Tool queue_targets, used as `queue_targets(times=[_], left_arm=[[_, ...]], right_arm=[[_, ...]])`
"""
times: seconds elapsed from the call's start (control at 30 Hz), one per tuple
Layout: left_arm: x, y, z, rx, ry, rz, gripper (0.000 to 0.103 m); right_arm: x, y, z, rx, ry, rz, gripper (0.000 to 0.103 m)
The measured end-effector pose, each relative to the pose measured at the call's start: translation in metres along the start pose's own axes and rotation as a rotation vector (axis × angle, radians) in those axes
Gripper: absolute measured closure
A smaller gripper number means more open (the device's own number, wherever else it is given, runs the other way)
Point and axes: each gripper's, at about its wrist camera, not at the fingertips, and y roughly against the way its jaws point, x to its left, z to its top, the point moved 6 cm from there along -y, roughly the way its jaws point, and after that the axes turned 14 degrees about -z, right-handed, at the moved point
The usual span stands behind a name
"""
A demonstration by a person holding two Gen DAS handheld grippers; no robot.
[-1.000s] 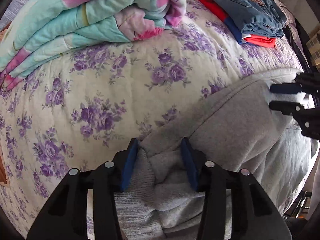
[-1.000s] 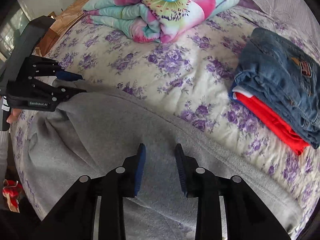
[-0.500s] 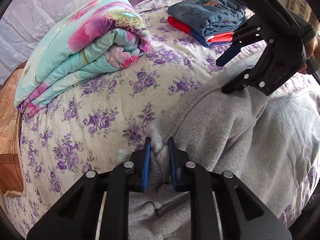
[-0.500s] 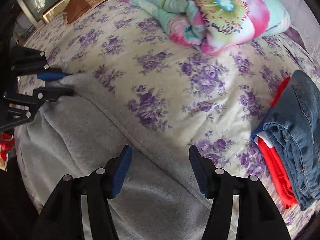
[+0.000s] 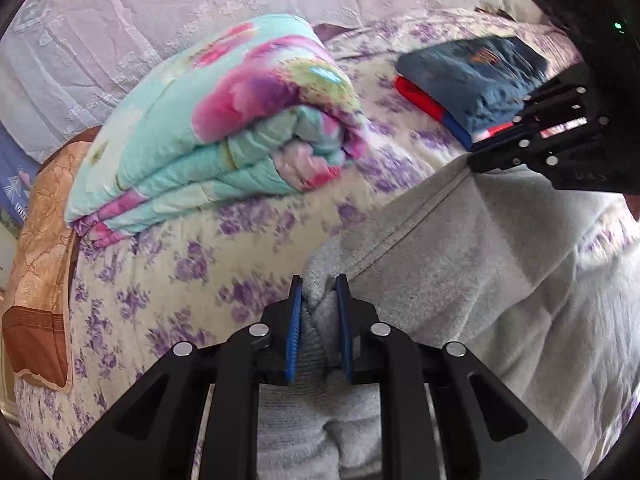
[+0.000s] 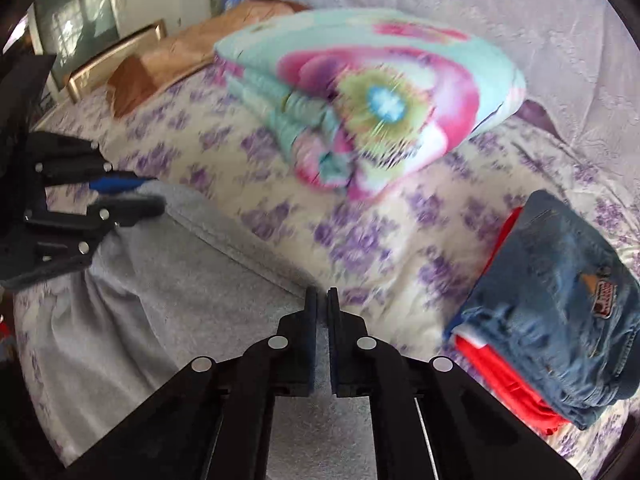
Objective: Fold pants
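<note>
The grey sweatpants [image 5: 480, 280] lie spread along the near edge of the bed, on the purple-flowered bedspread [image 5: 168, 280], with one seam running straight between the two grippers. The left gripper [image 5: 318, 292] is clamped on a bunched ribbed end of the fabric, probably the waistband or a cuff; the cloth bulges up between its blue pads [image 5: 295, 320]. The right gripper [image 6: 321, 300] sits on the far edge of the pants. Its jaws are nearly together, with only a thin gap between them, and grey fabric lies under them. Seen from the left wrist, it appears pinched onto the seam edge, so it likely holds the pants there.

Half a second ago the right gripper was spread wide above the cloth; it has since closed on the edge. The left gripper has kept its grip throughout. Both views have tilted upward, showing more of the wall, and both are blurred, which suggests the hands are in motion. That points to the start of a lift: with both ends of one edge held, the pants can be raised and carried over to make a fold.

Farther back on the bed rest a folded floral quilt [image 6: 360, 96] and a stack of folded jeans [image 6: 560, 280] over a red garment [image 6: 504, 364], well apart from the sweatpants.
</note>
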Motion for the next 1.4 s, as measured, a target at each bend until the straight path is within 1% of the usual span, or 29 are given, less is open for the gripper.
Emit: queue_targets(times=[0.07,0.1,0.2,0.27,0.33,0.37,0.43,0.53,0.57,0.6,0.63,0.67,0.7,0.8,0.87,0.93,0.97,1.0,1.03,1.07,1.1,1.13,1.2,1.23,1.27,1.3,1.33,1.37,1.4], left_arm=[[0.013,-0.015,0.014,0.014,0.043,0.036,0.088],[0.019,-0.027,0.018,0.036,0.061,0.063,0.088],[0.030,-0.064,0.012,0.125,0.099,0.119,0.088],[0.028,-0.078,0.003,0.155,0.075,0.151,0.087],[0.022,-0.077,-0.002,0.146,0.035,0.181,0.086],[0.021,-0.075,-0.002,0.149,0.033,0.180,0.085],[0.024,-0.065,-0.002,0.150,0.064,0.140,0.082],[0.035,-0.037,-0.002,0.130,0.115,0.075,0.081],[0.037,-0.024,-0.005,0.117,0.127,0.058,0.078],[0.036,-0.011,-0.008,0.103,0.127,0.046,0.076],[0.033,0.002,-0.014,0.090,0.122,0.047,0.076],[0.029,0.013,-0.020,0.088,0.112,0.043,0.073],[0.022,0.021,-0.028,0.092,0.103,0.024,0.066],[-0.006,0.043,-0.056,0.079,0.093,-0.055,0.064],[-0.023,0.051,-0.077,0.068,0.095,-0.087,0.064],[-0.035,0.052,-0.101,0.091,0.106,-0.126,0.064],[-0.040,0.048,-0.115,0.114,0.118,-0.143,0.064],[-0.043,0.041,-0.131,0.158,0.130,-0.151,0.070],[-0.045,0.032,-0.147,0.198,0.148,-0.166,0.076],[-0.046,0.024,-0.162,0.228,0.175,-0.184,0.079],[-0.046,0.021,-0.171,0.203,0.180,-0.174,0.080],[-0.050,0.025,-0.174,0.168,0.159,-0.148,0.080],[-0.060,0.030,-0.178,0.177,0.111,-0.078,0.082],[-0.063,0.031,-0.179,0.190,0.101,-0.061,0.083],[-0.065,0.033,-0.179,0.201,0.106,-0.060,0.084],[-0.064,0.035,-0.179,0.208,0.121,-0.073,0.086],[-0.063,0.037,-0.177,0.219,0.140,-0.095,0.087],[-0.059,0.042,-0.174,0.230,0.158,-0.116,0.088],[-0.055,0.047,-0.169,0.232,0.166,-0.123,0.090]], right_arm=[[-0.006,-0.010,0.015,-0.010,-0.007,-0.040,0.098],[-0.008,-0.021,0.020,0.006,-0.015,-0.045,0.098],[-0.001,-0.064,0.024,0.059,-0.006,-0.057,0.098],[0.007,-0.093,0.020,0.103,0.028,-0.071,0.097],[0.018,-0.111,0.017,0.126,0.044,-0.082,0.093],[0.017,-0.112,0.018,0.126,0.038,-0.087,0.092],[0.011,-0.108,0.021,0.149,-0.003,-0.075,0.090],[0.002,-0.074,0.022,0.115,-0.032,-0.112,0.088],[0.001,-0.055,0.019,0.093,-0.032,-0.130,0.079],[-0.001,-0.034,0.012,0.072,-0.034,-0.167,0.060],[-0.001,-0.013,0.002,0.055,-0.037,-0.204,0.053],[0.003,0.006,-0.009,0.044,-0.036,-0.226,0.049],[0.007,0.023,-0.023,0.046,-0.039,-0.235,0.049],[0.021,0.059,-0.077,0.109,-0.102,-0.233,0.049],[0.034,0.074,-0.118,0.164,-0.189,-0.185,0.049],[0.058,0.082,-0.155,0.206,-0.241,-0.063,0.051],[0.072,0.084,-0.171,0.226,-0.247,-0.010,0.058],[0.087,0.085,-0.187,0.246,-0.244,0.023,0.063],[0.101,0.085,-0.200,0.260,-0.235,0.039,0.064],[0.113,0.082,-0.209,0.275,-0.225,0.052,0.064],[0.124,0.075,-0.218,0.306,-0.213,0.063,0.062],[0.133,0.066,-0.226,0.347,-0.192,0.064,0.062],[0.140,0.063,-0.222,0.344,-0.132,0.032,0.062],[0.140,0.065,-0.215,0.353,-0.117,0.038,0.063],[0.135,0.069,-0.204,0.348,-0.127,0.054,0.065],[0.127,0.074,-0.189,0.319,-0.143,0.063,0.065],[0.117,0.079,-0.171,0.281,-0.144,0.048,0.065],[0.104,0.083,-0.151,0.235,-0.133,0.008,0.062],[0.091,0.083,-0.131,0.192,-0.119,-0.039,0.057]])
